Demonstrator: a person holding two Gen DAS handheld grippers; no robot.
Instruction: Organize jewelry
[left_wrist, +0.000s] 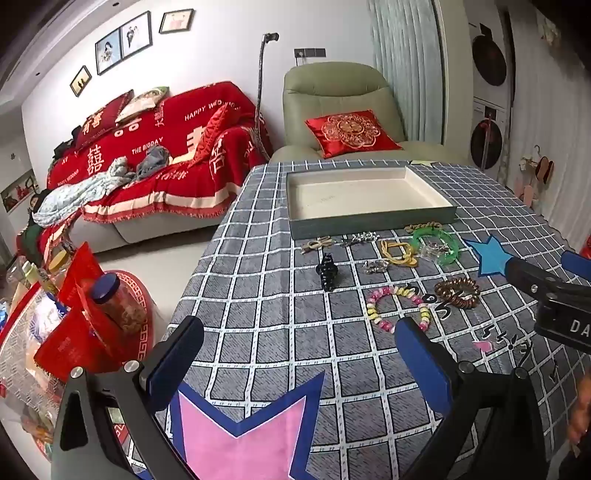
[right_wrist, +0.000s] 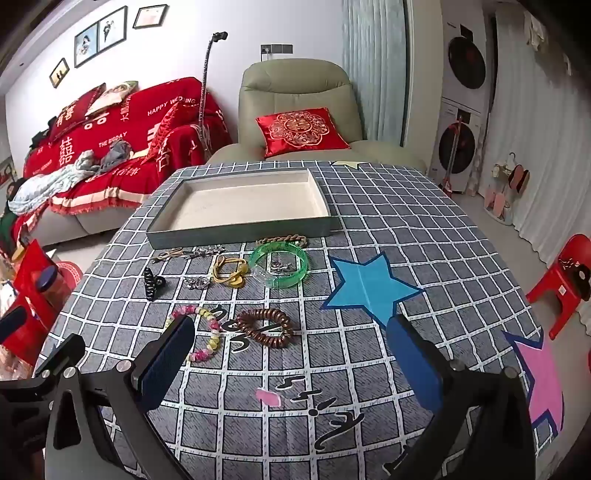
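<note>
Jewelry lies loose on the checked cloth of the table (left_wrist: 258, 295) in the left wrist view, spread in front of a shallow tray (left_wrist: 369, 221). Nearest the camera sit a pink and yellow bead bracelet (left_wrist: 399, 306) and, just beside it, a brown coil hair tie (left_wrist: 458, 291). Further back are a black claw clip (left_wrist: 327, 273), a small silver piece (left_wrist: 375, 266), a yellow cord loop (left_wrist: 399, 253) and a green bangle (left_wrist: 437, 245) with a silver piece inside its ring. A tan cord knot (left_wrist: 317, 244), a silver clip (left_wrist: 360, 238) and a brown chain (left_wrist: 424, 226) lie close to the tray's front wall. The tray's cream floor shows nothing in it. The left gripper (left_wrist: 299, 350) hovers over the cloth, jaws wide and holding nothing; its right finger overlaps the bead bracelet's near edge. The right gripper (left_wrist: 554, 280) pokes in from the right, its jaws mostly out of frame.

From the right wrist, the same pieces sit between the camera and the tray (right_wrist: 243, 230): bead bracelet (right_wrist: 207, 332), coil hair tie (right_wrist: 266, 328), claw clip (right_wrist: 153, 284), cord loop (right_wrist: 231, 271), green bangle (right_wrist: 279, 266). A blue star (right_wrist: 369, 286) printed on the cloth lies right of them. The right gripper (right_wrist: 291, 354) has its jaws wide and bare, the left finger covering part of the bead bracelet. Behind the table stand a green armchair (right_wrist: 295, 92) and a red-covered sofa (right_wrist: 110, 140).
</note>
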